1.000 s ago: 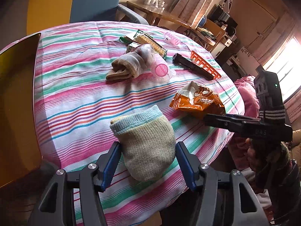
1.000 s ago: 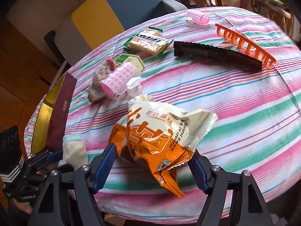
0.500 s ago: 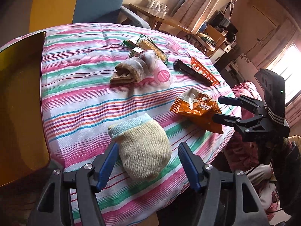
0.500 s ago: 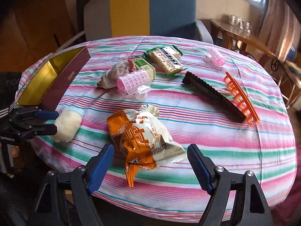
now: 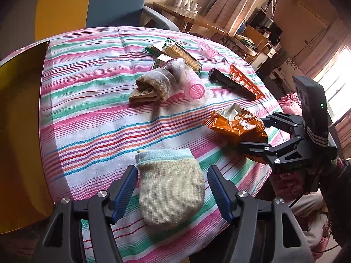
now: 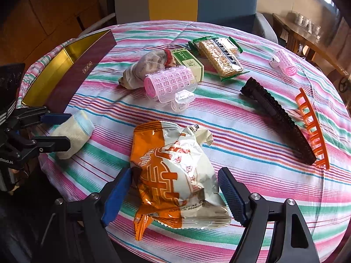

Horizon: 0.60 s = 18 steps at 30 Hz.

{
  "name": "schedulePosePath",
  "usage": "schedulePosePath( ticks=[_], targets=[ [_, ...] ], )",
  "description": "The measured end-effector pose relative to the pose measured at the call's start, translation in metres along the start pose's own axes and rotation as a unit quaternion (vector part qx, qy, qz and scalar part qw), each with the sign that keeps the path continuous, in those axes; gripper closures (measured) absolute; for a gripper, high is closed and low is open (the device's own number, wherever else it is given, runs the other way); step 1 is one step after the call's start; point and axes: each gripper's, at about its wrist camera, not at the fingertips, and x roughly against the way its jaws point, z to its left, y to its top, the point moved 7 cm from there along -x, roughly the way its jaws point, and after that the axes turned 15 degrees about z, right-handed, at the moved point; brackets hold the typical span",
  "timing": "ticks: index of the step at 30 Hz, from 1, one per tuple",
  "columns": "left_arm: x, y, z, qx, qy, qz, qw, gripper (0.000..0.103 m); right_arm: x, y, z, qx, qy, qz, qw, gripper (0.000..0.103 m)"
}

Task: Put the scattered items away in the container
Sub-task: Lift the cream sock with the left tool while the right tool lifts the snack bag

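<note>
Probably soft and light, the sock [image 5: 170, 188] wants pinching mid-body; both the left claw [image 5: 172, 189] and the right claw [image 6: 175, 195] gape wide.

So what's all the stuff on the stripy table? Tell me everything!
Snack bag: 1, orange and white, near edge, between right fingers.
Small sock: 1, cream with blue cuff, between left fingers.
Rolled sock: 1, grey-brown, middle.
Hair rollers: 2, pink, one by the rolled sock, one far right.
Cracker pack: 1, green-edged, far side.
Small box: 1, green.
Hair clips: 2, black and orange, right.
Container: 1, maroon outside, gold inside, left.
Tablecloth: 1, striped.
Left gripper: open.
Right gripper: open.
</note>
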Motion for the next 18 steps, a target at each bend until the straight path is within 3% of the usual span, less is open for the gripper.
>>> schedulePosePath(
  ticks=[2,11,18],
  targets=[
    [0.000,-0.002,0.002,-0.003,0.008,0.001,1.0000,0.036,-0.006,-0.001,0.000,-0.005,-0.008,0.001,1.000,0.030],
    [-0.006,-0.010,-0.004,-0.018,0.026,0.007,0.9995,0.037,-0.012,-0.006,-0.002,-0.055,0.009,-0.008,0.998,0.030],
    [-0.007,-0.014,-0.003,-0.014,0.035,-0.004,0.9993,0.041,-0.008,-0.007,-0.001,-0.096,-0.004,-0.036,0.995,0.035]
  ],
)
